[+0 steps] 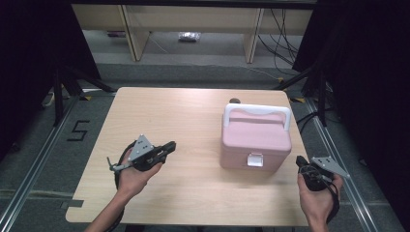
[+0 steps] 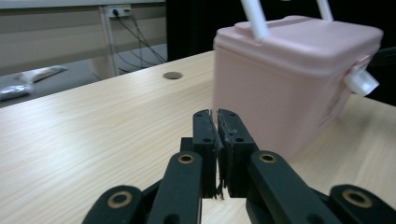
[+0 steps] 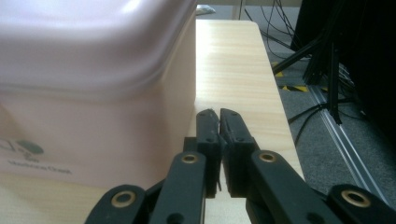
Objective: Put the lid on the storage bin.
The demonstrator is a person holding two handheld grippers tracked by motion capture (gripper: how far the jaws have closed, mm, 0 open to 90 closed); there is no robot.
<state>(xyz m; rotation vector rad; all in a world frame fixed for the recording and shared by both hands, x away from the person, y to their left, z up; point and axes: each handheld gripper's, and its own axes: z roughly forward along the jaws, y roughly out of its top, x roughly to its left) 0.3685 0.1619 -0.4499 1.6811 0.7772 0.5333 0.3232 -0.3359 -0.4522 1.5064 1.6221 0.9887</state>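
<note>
Looking down from the high view: pink box (image 1: pixel 255 141) sat on the table (image 1: pixel 159 111), right of centre, nearer the right edge; white handle (image 1: pixel 256 110) raised upright over the lid; white latch (image 1: pixel 255 159) on the side facing the person; small round hole (image 1: pixel 235 101) in the tabletop just behind the box.

Left gripper (image 1: pixel 170 146) was held in the left hand (image 1: pixel 137 170) over the left-centre of the table, jaws pointing right toward the box, well apart from it; grey plate on top; cable trailing off its rear. In the left gripper view the left gripper (image 2: pixel 216 122) had its jaws nearly pressed together, only a thin slit between the pads, nothing pinched; box (image 2: pixel 289 70) ahead and to the right, not touched; latch (image 2: pixel 362 81) sticking out at its far right.

Right gripper (image 1: pixel 300 162) was held in the right hand (image 1: pixel 320 193) at the table's right edge, just beside the box's near right corner; no contact that I could see. In the right gripper view the right gripper (image 3: pixel 218 122) showed the same: jaws almost together, thin gap, nothing between them; box wall (image 3: pixel 93 135) close on the left of the jaws; floor and cables (image 3: pixel 322 60) past the table edge on the right.
</note>
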